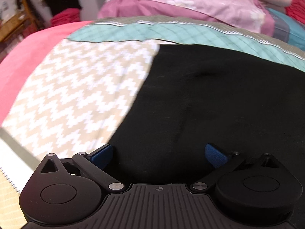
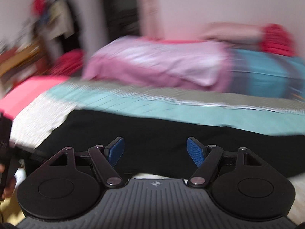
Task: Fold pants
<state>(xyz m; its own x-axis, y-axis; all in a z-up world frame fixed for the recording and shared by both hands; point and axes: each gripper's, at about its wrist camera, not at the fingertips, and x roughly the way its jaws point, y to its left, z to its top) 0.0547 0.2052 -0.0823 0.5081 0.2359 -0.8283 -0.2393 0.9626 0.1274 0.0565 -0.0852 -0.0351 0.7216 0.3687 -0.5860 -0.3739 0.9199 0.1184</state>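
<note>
Black pants (image 1: 209, 99) fill the space just ahead of the left gripper (image 1: 159, 155), whose blue pads (image 1: 101, 155) stand wide apart with nothing pinched between them; the dark cloth lies flat under and beyond the fingertips. From the right wrist view, the right gripper (image 2: 156, 150) is likewise spread wide, its pads (image 2: 194, 150) clear of the fabric, with the pants (image 2: 152, 129) stretched as a broad dark band across the frame just beyond the tips. That view is smeared by motion blur.

Under the pants lies a beige and white zigzag blanket (image 1: 76, 91), bare to the left of the garment. Behind them runs a teal quilted cover (image 1: 190, 34) with a grey edge, and a bright pink sheet (image 1: 28, 57) shows at far left. Farther back sits a heap of lilac and pink bedding (image 1: 190, 5), with a blue item (image 1: 289, 28) and something red (image 1: 295, 5) at the right. Cluttered wooden furniture (image 1: 17, 22) stands at the room's left side.
</note>
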